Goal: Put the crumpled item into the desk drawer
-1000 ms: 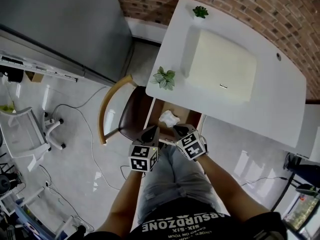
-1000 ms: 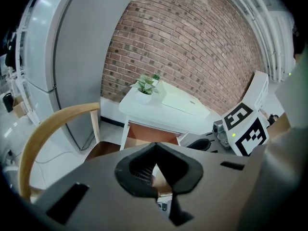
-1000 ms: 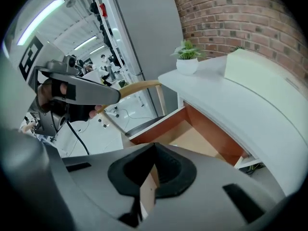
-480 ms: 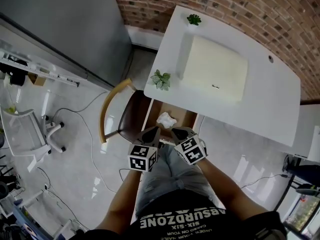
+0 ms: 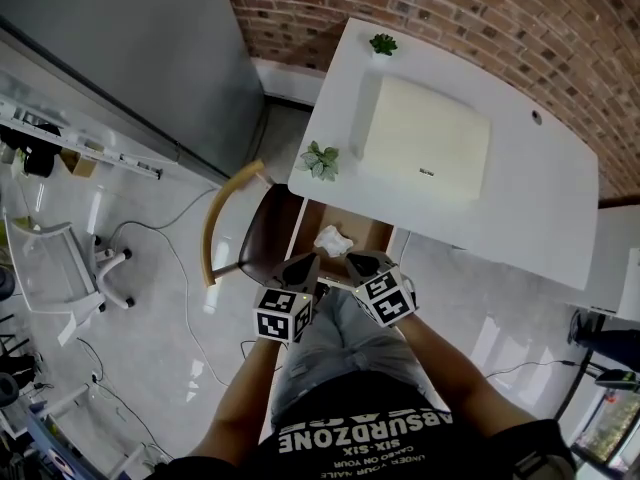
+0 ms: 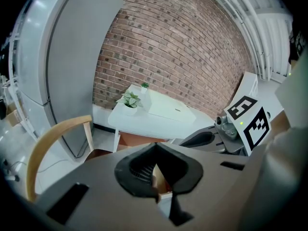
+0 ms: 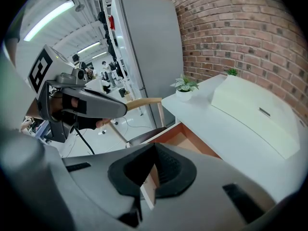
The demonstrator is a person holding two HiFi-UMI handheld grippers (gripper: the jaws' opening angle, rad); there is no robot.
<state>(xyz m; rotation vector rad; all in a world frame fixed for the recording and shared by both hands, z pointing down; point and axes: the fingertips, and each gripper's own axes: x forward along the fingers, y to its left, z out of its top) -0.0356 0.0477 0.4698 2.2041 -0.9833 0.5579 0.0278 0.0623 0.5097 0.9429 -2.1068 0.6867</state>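
Both left tool [image 5: 303, 261] and right tool [image 5: 357, 260] are clenched, empty; paper [image 5: 334, 239] is seen in the open drawer [image 5: 371, 235], could be jammed at closing.

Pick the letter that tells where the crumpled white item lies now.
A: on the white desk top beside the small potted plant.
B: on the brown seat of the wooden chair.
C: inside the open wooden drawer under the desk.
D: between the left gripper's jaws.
C: the head view shows the crumpled white item lying inside the open wooden drawer, just below the white desk and its front edge.
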